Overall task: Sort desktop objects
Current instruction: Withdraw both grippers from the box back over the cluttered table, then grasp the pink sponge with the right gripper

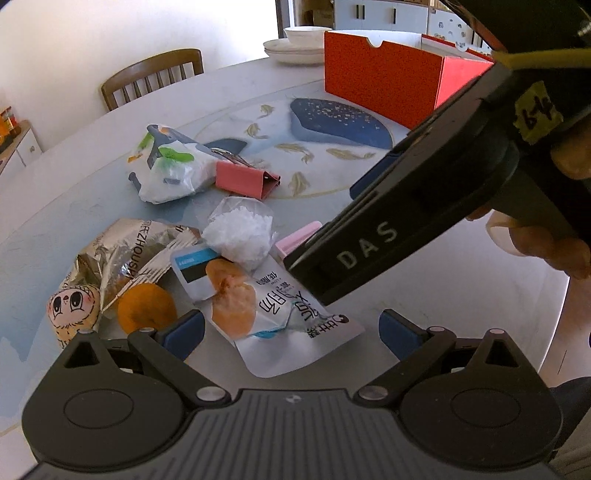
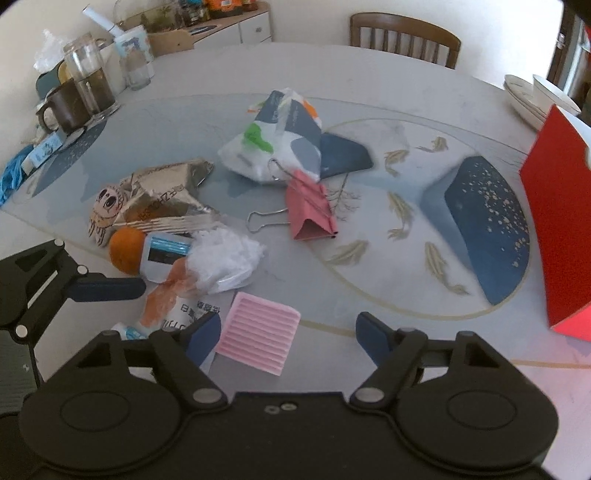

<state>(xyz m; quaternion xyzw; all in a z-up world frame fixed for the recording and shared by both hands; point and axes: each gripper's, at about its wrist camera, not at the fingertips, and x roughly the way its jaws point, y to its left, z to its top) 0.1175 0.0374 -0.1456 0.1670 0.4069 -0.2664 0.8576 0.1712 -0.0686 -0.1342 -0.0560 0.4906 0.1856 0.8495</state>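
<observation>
Crinkled silver foil wrapper, glossy plastic snack pouch, ribbed pink pad (matt), wooden chair

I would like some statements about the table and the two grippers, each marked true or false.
1. The pink ridged pad lies between the right gripper fingers. True; no pad presses it.
2. The pink binder clip stands inside the red box. False: it lies on the table, apart from the box.
3. The left gripper is open above a white snack packet. True.
4. The orange fruit sits on the stacked plates. False: it lies by the foil wrapper.
</observation>
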